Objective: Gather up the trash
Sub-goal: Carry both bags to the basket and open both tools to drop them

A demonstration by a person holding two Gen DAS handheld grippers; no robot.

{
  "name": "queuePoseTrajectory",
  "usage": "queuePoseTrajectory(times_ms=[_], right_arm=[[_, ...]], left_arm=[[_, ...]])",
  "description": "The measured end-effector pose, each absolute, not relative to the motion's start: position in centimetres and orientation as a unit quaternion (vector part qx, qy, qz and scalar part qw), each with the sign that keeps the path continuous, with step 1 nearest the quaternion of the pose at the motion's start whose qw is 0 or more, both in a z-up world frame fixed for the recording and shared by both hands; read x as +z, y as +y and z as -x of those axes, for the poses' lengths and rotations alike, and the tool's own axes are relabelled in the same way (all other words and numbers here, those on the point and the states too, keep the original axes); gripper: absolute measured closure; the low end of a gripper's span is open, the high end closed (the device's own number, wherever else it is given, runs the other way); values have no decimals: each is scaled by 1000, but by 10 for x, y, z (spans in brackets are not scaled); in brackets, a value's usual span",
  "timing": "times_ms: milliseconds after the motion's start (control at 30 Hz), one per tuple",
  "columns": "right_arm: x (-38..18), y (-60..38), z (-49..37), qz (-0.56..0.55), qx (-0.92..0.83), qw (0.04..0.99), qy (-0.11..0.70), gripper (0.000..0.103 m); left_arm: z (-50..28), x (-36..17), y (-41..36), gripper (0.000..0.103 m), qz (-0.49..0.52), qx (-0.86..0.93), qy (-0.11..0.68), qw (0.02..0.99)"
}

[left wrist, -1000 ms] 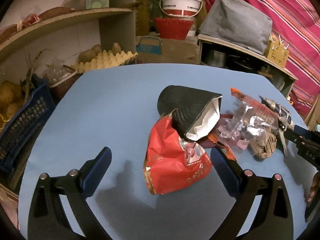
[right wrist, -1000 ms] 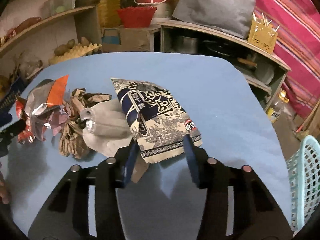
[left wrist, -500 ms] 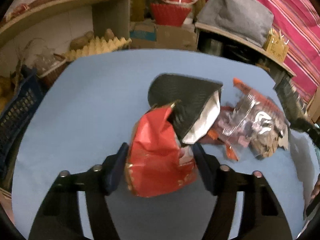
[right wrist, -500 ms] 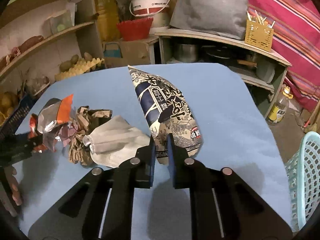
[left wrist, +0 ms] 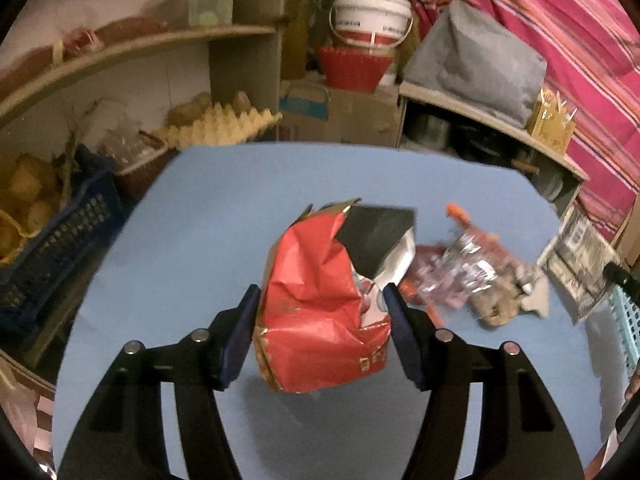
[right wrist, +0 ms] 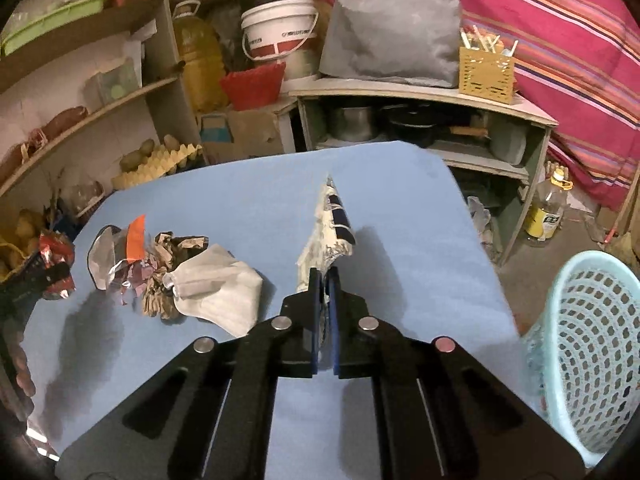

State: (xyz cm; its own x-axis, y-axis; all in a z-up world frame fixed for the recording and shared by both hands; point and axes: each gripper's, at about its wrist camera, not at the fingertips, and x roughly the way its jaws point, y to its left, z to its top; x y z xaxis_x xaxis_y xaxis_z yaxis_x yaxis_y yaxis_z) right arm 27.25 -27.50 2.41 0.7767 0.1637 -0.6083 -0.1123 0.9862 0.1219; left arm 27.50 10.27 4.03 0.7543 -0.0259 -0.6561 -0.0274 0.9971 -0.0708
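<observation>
The left gripper (left wrist: 322, 318) is closing its fingers (left wrist: 240, 336) on a crumpled red bag (left wrist: 320, 312), one pad pressing each side, and the bag is hanging lifted above the blue tabletop (left wrist: 224, 216), casting a shadow beneath it. A black pouch (left wrist: 376, 236) with a silver lining is sitting just behind the red bag, its near edge hidden by the bag. To the right, a clear wrapper (left wrist: 464, 268) with an orange strip is lying on the tabletop, with brown crumpled paper (left wrist: 500, 308) just beyond it.

The right gripper (right wrist: 324, 296) is pinching its fingers (right wrist: 314, 304) nearly together on the lower edge of a blue-and-white snack bag (right wrist: 332, 228), which is standing edge-on and raised off the tabletop (right wrist: 400, 216). To the left of those fingers, a grey pouch (right wrist: 224, 284) is lying flat, touching brown crumpled paper (right wrist: 168, 264). Further left, a silvery wrapper (right wrist: 116, 252) with an orange strip is resting beside the paper. At the far left edge, the left gripper and its red bag (right wrist: 56, 256) are showing over the tabletop's corner.

A pale blue basket (right wrist: 588, 344) is standing off the tabletop's near right side. Behind the tabletop, shelves (right wrist: 420, 96) are carrying a grey cover, pots, a white bucket (right wrist: 280, 28) and egg trays.
</observation>
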Motion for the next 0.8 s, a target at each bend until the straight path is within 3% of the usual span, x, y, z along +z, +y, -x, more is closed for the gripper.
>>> queuePoseTrajectory(times_ms=[333, 800], right_arm=[[35, -314, -246, -46, 63, 945, 319, 99], [60, -417, -198, -68, -18, 957, 281, 99]], left_arm=[[-262, 74, 33, 42, 30, -54, 312, 948], [-263, 78, -113, 42, 7, -158, 296, 942]])
